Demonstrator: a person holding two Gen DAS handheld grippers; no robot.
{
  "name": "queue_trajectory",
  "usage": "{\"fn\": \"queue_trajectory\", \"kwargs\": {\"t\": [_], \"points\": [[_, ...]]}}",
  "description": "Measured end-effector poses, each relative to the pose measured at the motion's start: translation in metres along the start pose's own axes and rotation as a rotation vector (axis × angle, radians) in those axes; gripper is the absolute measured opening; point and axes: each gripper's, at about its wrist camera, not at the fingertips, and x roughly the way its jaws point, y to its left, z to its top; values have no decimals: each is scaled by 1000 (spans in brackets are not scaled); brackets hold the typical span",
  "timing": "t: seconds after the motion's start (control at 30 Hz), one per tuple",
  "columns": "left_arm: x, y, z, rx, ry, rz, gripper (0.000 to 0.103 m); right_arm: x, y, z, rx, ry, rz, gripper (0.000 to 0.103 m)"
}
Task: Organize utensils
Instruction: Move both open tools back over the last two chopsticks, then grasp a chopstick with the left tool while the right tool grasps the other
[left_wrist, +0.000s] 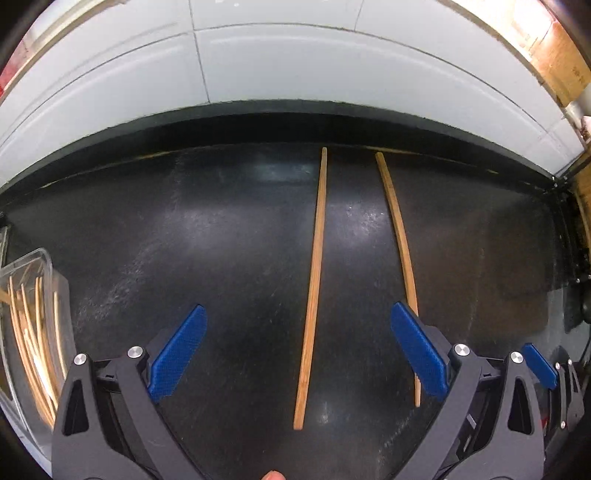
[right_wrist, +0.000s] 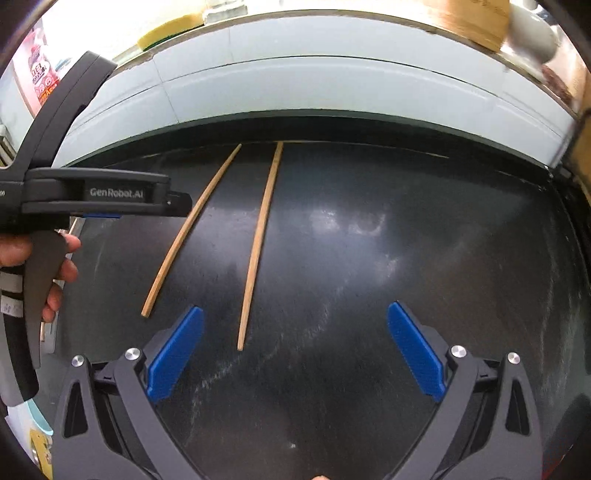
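Note:
Two bamboo chopsticks lie almost parallel on the black table (left_wrist: 147, 240), pointing away from me. In the left wrist view my left gripper (left_wrist: 298, 314) is open and holds nothing. One chopstick (left_wrist: 314, 288) runs down the gap between its fingers, and the other chopstick (left_wrist: 400, 243) passes behind its right finger (left_wrist: 417, 347). In the right wrist view my right gripper (right_wrist: 295, 314) is open and holds nothing. The nearer chopstick (right_wrist: 258, 243) ends just inside its left finger (right_wrist: 177, 354). The farther chopstick (right_wrist: 192, 229) lies further left.
A clear plastic box (left_wrist: 48, 266) holding several chopsticks stands at the left table edge. A pale tiled wall (left_wrist: 295, 66) rises behind the table. A hand (right_wrist: 55, 273) holds the left tool's black body (right_wrist: 92, 194). A blue pad of the right gripper (left_wrist: 539, 365) shows at far right.

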Motion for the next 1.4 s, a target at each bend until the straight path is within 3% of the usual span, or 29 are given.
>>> {"fn": "queue_trajectory", "kwargs": {"t": [0.4, 0.57, 0.63, 1.0, 1.4], "points": [[41, 0, 11, 41, 38, 69, 97, 52, 2, 21, 31, 89, 13, 96], [57, -6, 26, 59, 42, 82, 97, 74, 14, 25, -24, 123, -20, 97], [63, -10, 31, 71, 46, 90, 97, 80, 20, 27, -51, 112, -53, 97], [77, -9, 57, 65, 5, 85, 98, 89, 25, 40, -58, 73, -56, 98], [59, -6, 33, 92, -44, 72, 93, 96, 17, 59, -27, 78, -68, 96]]}}
